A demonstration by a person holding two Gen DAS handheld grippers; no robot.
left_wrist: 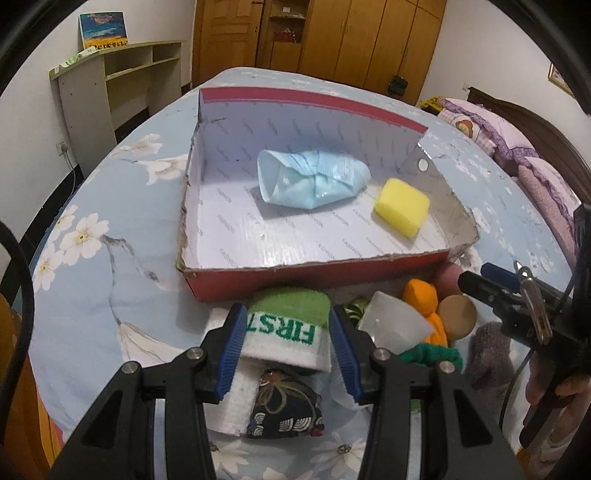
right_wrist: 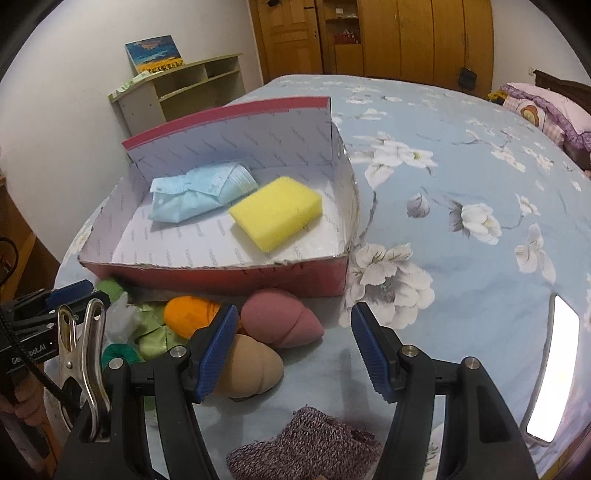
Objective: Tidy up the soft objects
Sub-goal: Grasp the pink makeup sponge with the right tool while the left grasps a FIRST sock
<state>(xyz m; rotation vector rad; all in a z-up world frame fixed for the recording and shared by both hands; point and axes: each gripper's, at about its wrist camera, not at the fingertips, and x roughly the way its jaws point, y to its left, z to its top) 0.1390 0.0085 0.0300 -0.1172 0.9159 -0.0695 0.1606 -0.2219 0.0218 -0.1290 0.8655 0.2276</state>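
We see the soft things heaped on the bed (right_wrist: pixel 461 258) just in front of the red box (left_wrist: pixel 280 282), which lies near the bed's foot edge. Inside the box rest a crumpled blue cloth (left_wrist: pixel 314 179) and a yellow sponge (left_wrist: pixel 402 206), side by side, the sponge toward the box's right wall.

Against the box's near wall lie a green-and-white sock (left_wrist: pixel 288 332) marked "FIRST", a dark patterned pouch (left_wrist: pixel 284 410) on a white towel (left_wrist: pixel 236 402), an orange plush piece (left_wrist: pixel 421 295), a pink makeup sponge (right_wrist: pixel 280 321), a tan one (right_wrist: pixel 251 369) touching it, and a grey-purple knitted piece (right_wrist: pixel 306 443) nearest us.

Our left gripper (left_wrist: pixel 286 343) tilts downward with its jaws apart, straddling the sock; whether the pads touch it we cannot tell. Our right gripper (right_wrist: pixel 291 350) also slants down, jaws apart over bare sheet, its left pad in front of the tan sponge.

The sheet is pale blue with white flowers. Beyond stand a shelf unit (left_wrist: pixel 122 77), wooden wardrobes (left_wrist: pixel 332 33) and purple pillows (left_wrist: pixel 491 125).
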